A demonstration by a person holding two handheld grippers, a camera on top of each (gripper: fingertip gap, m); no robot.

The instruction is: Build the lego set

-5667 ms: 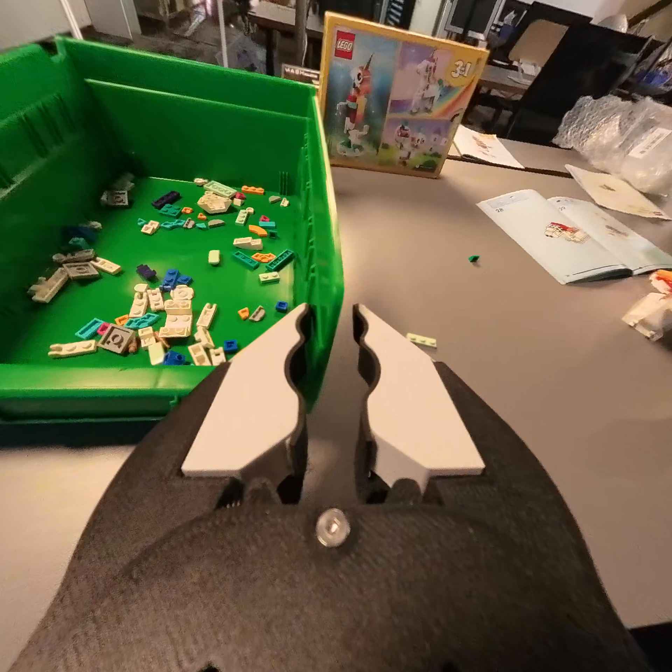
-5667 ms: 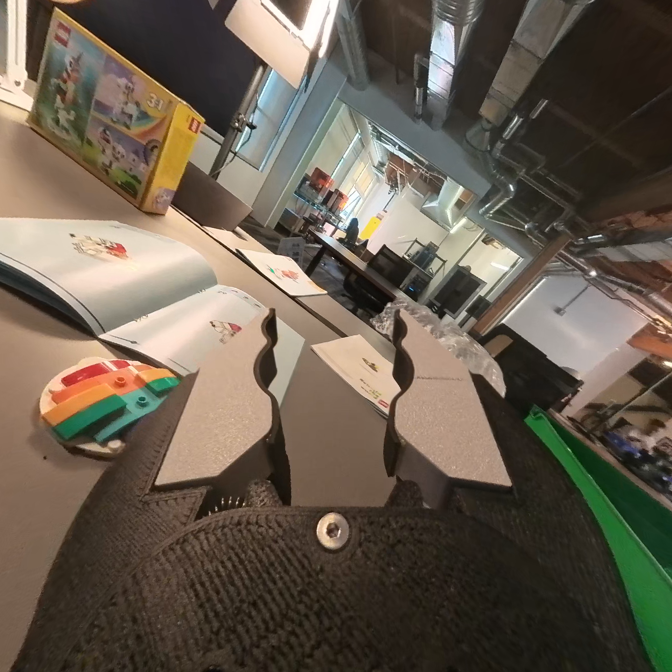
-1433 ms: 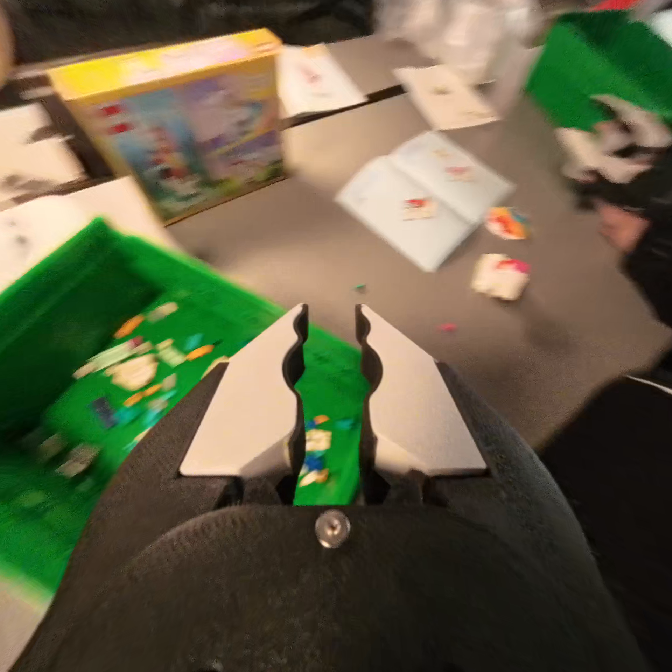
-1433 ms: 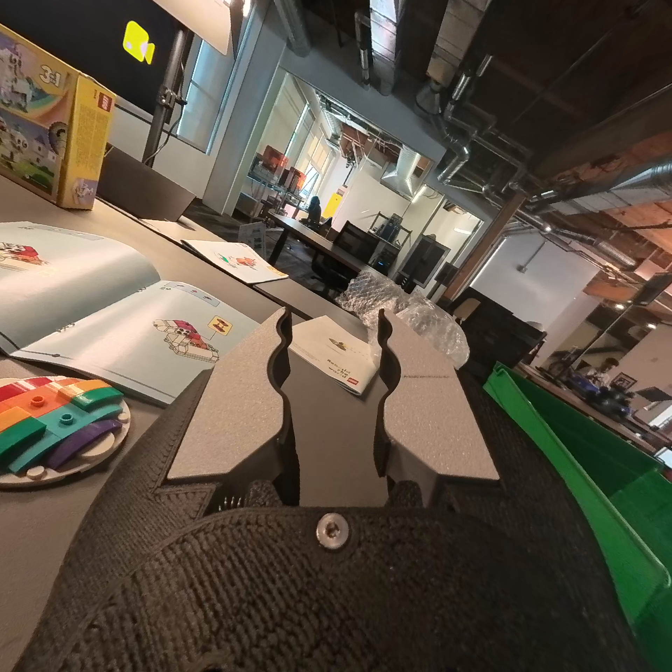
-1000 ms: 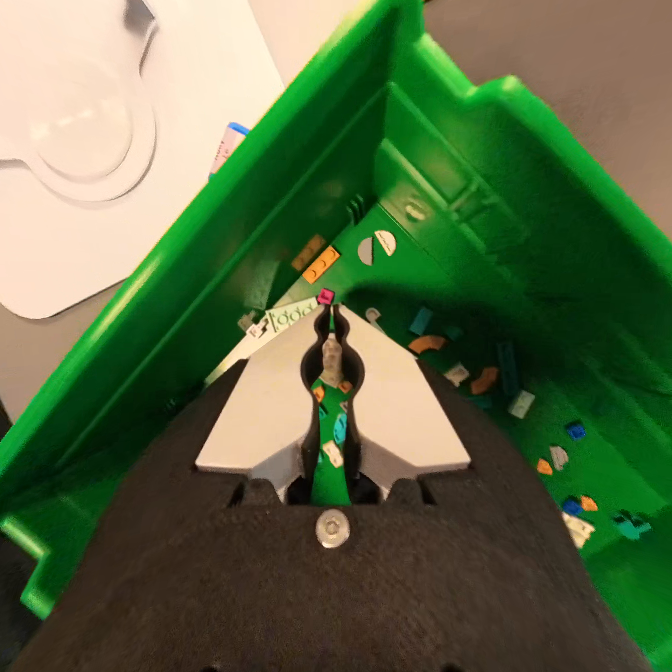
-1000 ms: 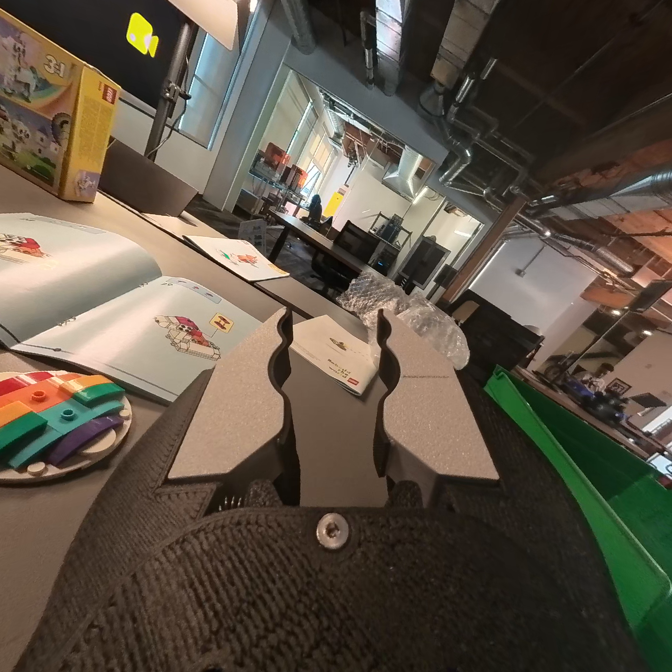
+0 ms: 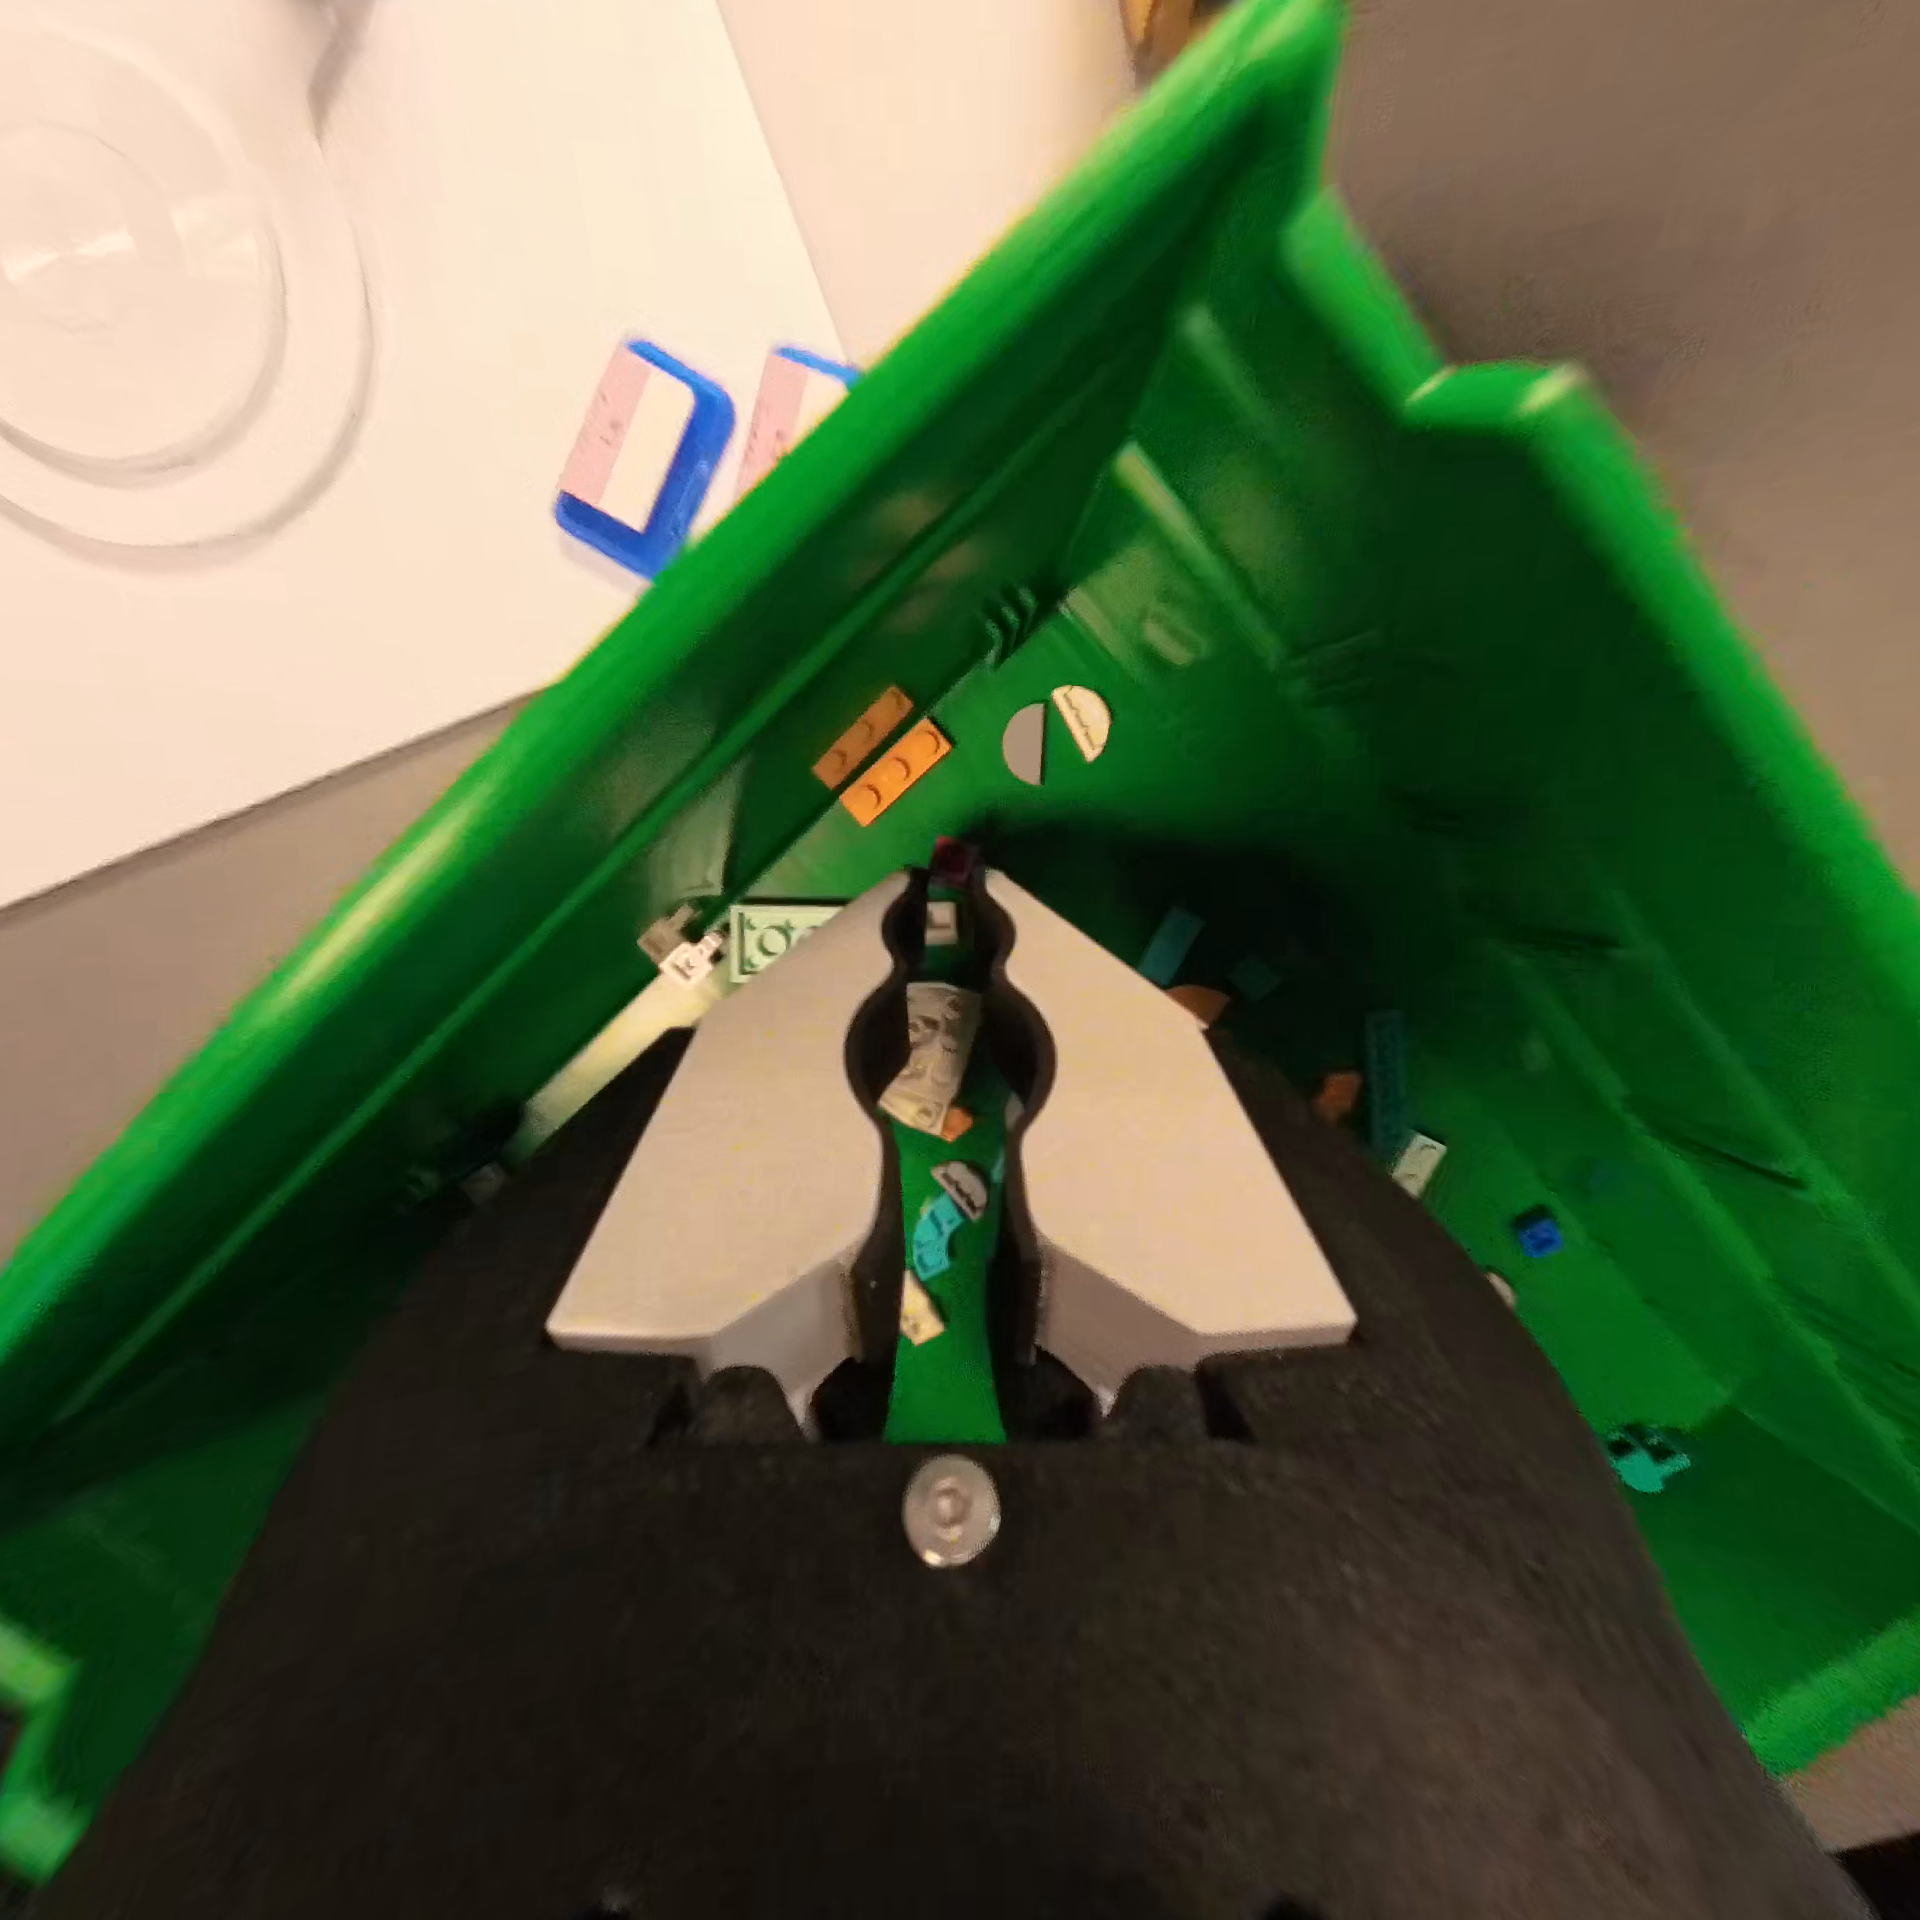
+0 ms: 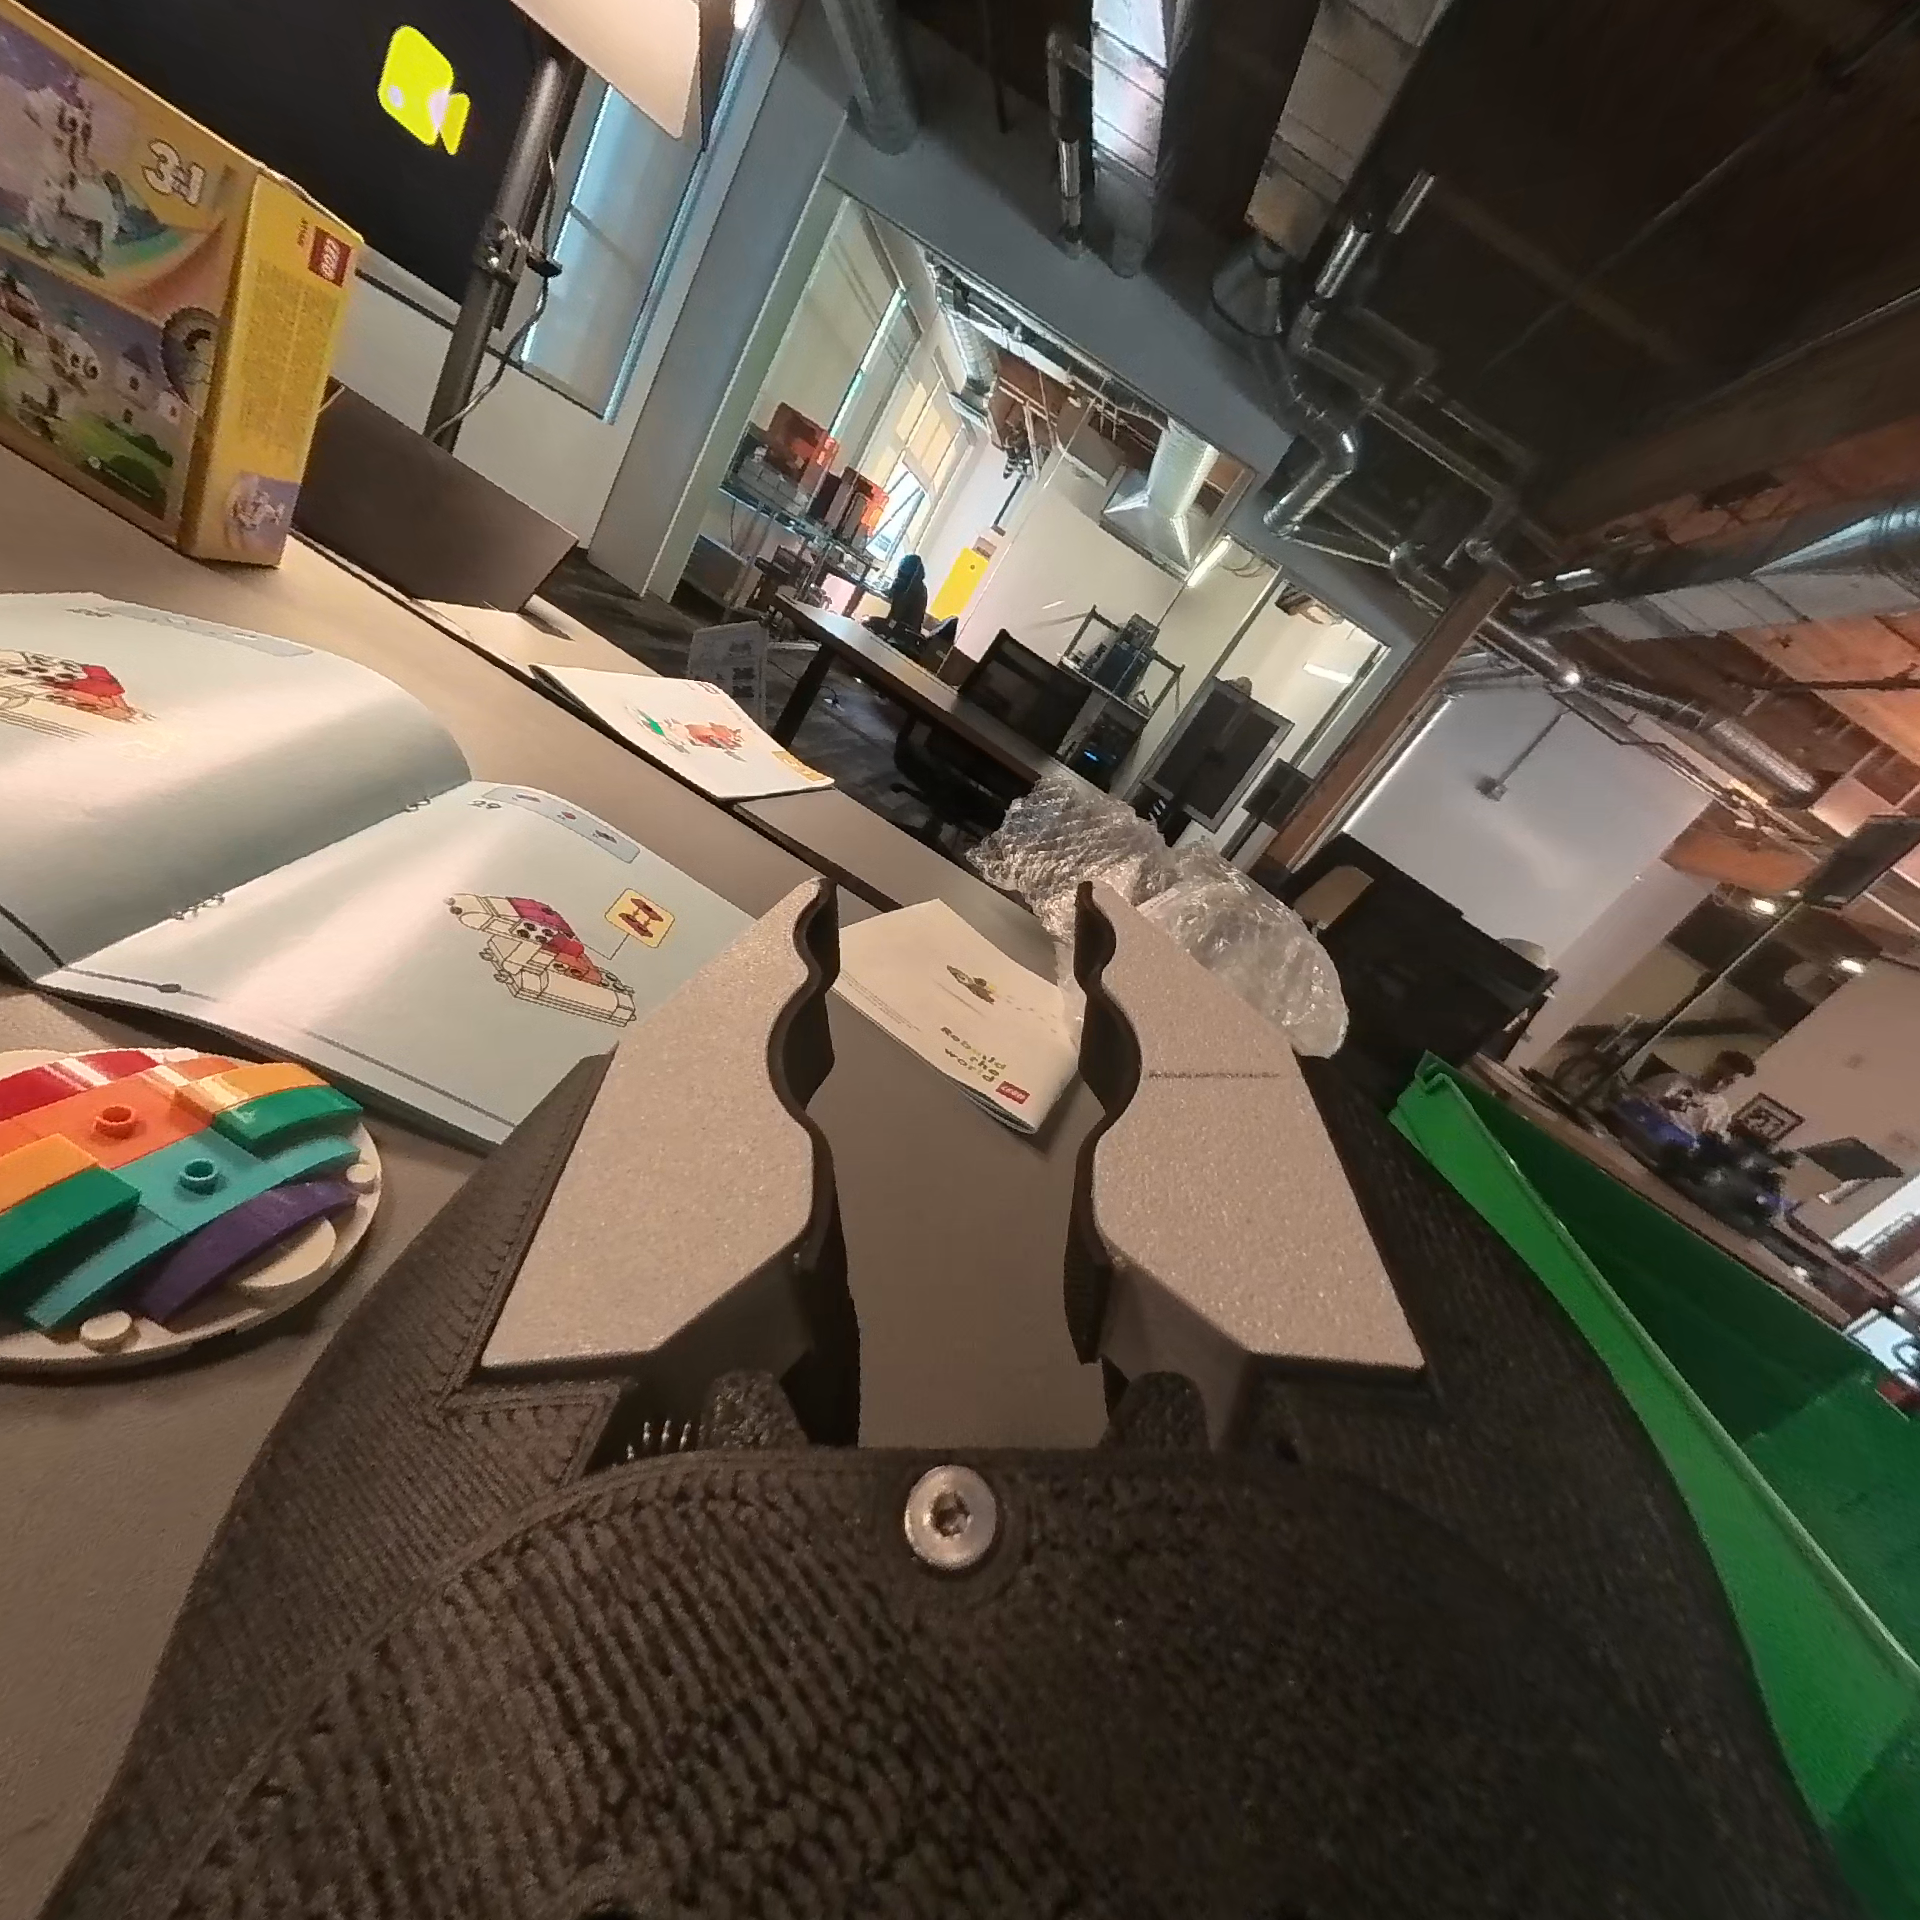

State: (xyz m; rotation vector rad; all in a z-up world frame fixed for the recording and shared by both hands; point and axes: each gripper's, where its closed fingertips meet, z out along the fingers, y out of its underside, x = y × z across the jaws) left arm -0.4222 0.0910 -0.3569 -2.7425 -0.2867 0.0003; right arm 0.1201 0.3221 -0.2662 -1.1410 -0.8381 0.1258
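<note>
My left gripper [image 7: 951,883] reaches down into the green bin [image 7: 727,644], near its far corner. Its fingertips are closed on a small magenta brick [image 7: 956,860]. Loose bricks lie on the bin floor: two orange plates [image 7: 883,756], two half-round tiles [image 7: 1055,727], a pale green plate [image 7: 774,940] and teal and blue bits. My right gripper [image 8: 951,914] is open and empty, low over the grey table. A round white plate with rainbow arches [image 8: 156,1174] lies to its left. The open instruction booklet [image 8: 312,883] lies behind it.
The lego box [image 8: 135,312] stands at the far left of the table. Smaller leaflets [image 8: 956,1018] and bubble wrap [image 8: 1195,914] lie ahead of the right gripper. A green bin wall [image 8: 1662,1351] runs along its right. A white sheet [image 7: 312,416] lies beyond the bin. My right fingertips sit around 60 cm from my left ones.
My left gripper swung from above the table down into the bin and its fingers closed around the magenta brick. My right gripper narrowed slightly and has hardly moved since.
</note>
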